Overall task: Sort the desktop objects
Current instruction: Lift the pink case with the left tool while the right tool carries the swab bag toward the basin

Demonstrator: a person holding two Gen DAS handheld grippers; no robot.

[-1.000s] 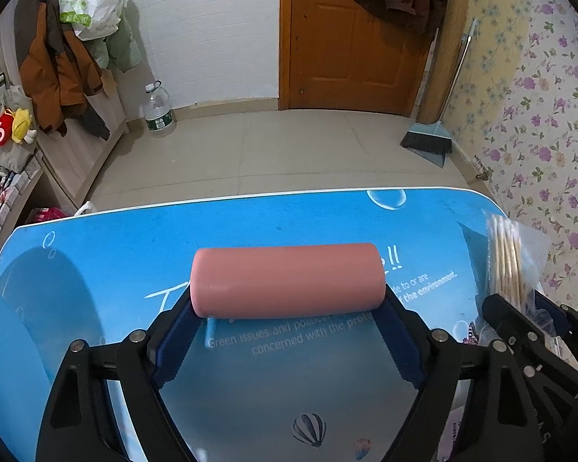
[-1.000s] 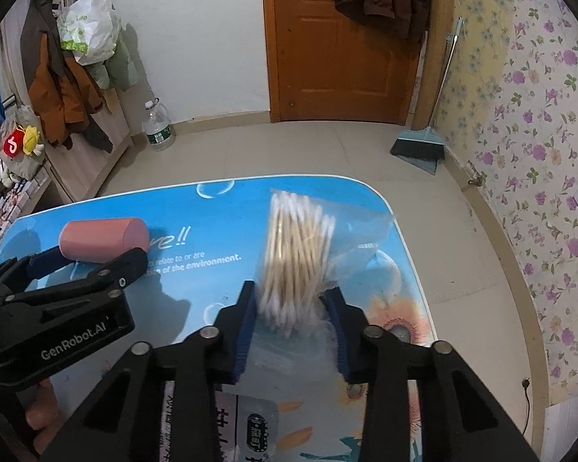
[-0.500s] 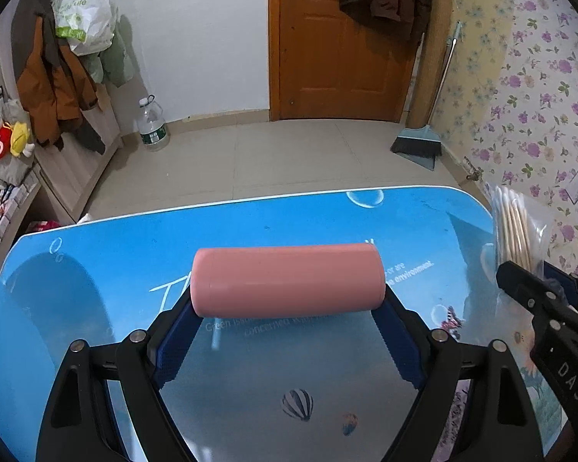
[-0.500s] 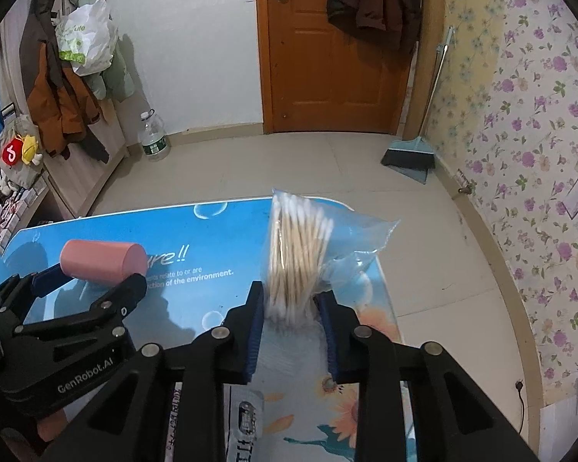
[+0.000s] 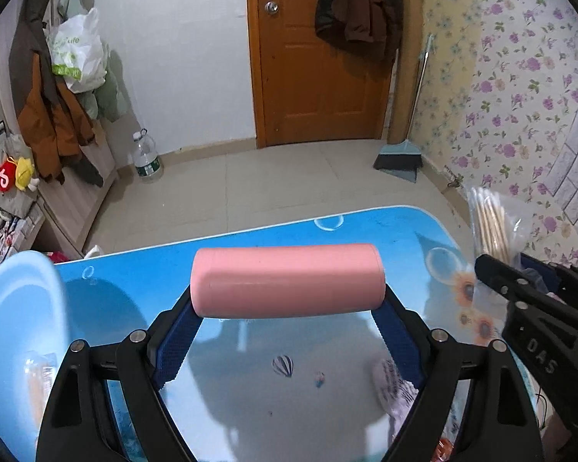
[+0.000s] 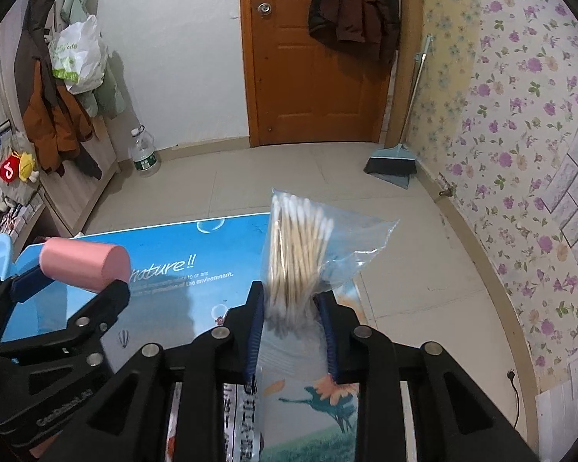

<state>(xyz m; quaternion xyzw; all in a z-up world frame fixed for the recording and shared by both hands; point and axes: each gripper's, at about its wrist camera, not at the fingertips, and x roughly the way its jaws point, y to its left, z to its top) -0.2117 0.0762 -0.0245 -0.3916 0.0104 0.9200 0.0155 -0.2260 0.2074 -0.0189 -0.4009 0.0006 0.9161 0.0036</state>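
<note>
- The left gripper point(image 5: 289, 308) has its blue-padded jaws spread wide, clamped on the two ends of a pink cylinder point(image 5: 287, 280), which lies crosswise and clear above the bench point(image 5: 250, 246).
- The right gripper point(image 6: 293, 315) has its jaws drawn narrow on a clear bag of cotton swabs point(image 6: 294, 248); the bag stands upright between the pads, its loose corner flaring right.
- Below both is the bench, covered in a glossy blue printed mat.
- At the far left edge of the left wrist view sits a light blue basin point(image 5: 15, 331), with something pale inside, too blurred to name.
- Judged step: both items are picked up and in carry.
- The next move likely calls for bringing each over its sorting place, perhaps the basin, and lowering before release.
</note>
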